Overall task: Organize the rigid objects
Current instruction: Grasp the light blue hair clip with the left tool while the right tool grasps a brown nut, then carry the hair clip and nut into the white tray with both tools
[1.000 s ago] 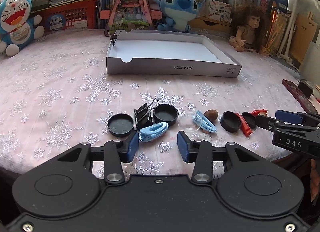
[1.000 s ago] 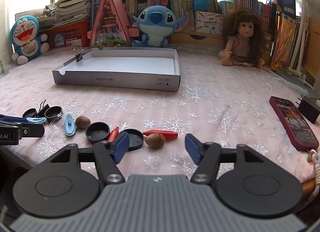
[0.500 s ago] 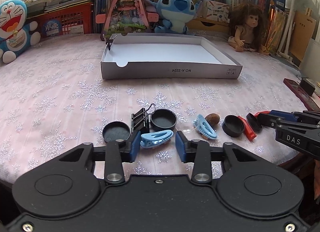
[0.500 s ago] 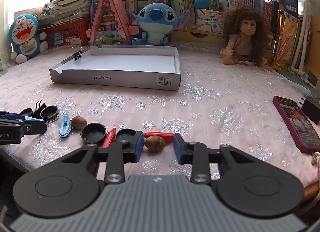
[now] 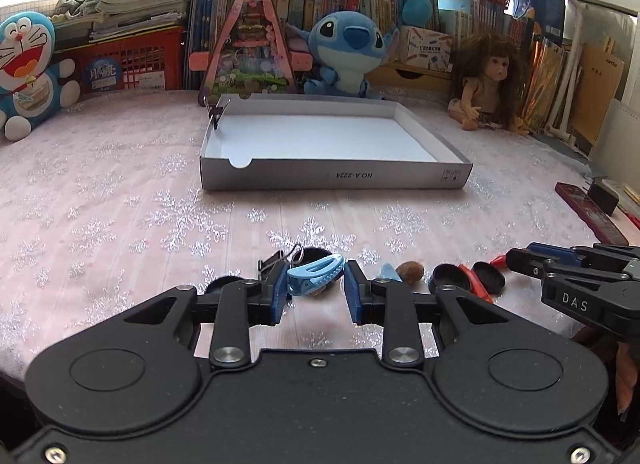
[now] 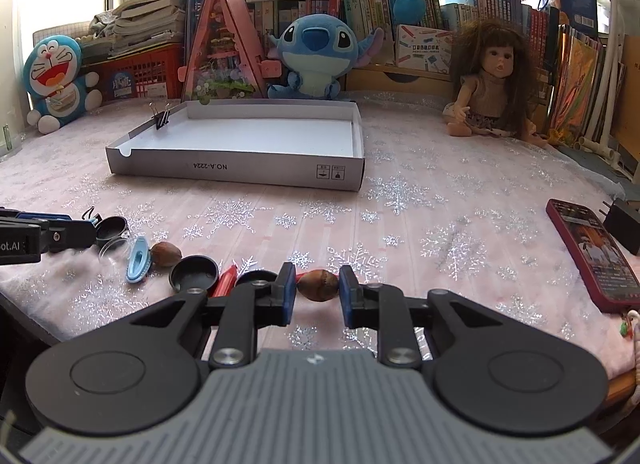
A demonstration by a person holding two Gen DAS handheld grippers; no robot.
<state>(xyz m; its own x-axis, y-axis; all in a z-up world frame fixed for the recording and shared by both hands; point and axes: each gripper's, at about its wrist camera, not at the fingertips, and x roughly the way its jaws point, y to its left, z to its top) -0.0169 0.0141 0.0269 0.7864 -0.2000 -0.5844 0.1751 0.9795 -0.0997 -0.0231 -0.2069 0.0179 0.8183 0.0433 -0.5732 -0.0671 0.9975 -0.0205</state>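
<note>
A light blue plastic clip (image 5: 316, 274) sits tilted between the blue pads of my left gripper (image 5: 316, 286), which is shut on it just above the pink snowflake cloth. In the right wrist view a brown nut (image 6: 318, 285) lies between the pads of my right gripper (image 6: 318, 290). Its jaws are closing, and both pads touch the nut's ends. An open white cardboard box (image 5: 336, 180) stands behind, holding nothing but a black binder clip (image 6: 161, 118) clamped on its left rim.
Along the near table edge lie a second blue clip (image 6: 138, 260), another nut (image 6: 165, 254), several black round caps (image 6: 194, 274), a red clip (image 6: 226, 284) and a black binder clip (image 5: 276, 260). A phone (image 6: 588, 252) and a charger lie right. Plush toys, a doll and books line the back.
Both grippers' jaws narrowed. The left closed onto the blue clip and lifted it slightly off the cloth. The right closed in around the brown nut without moving.
</note>
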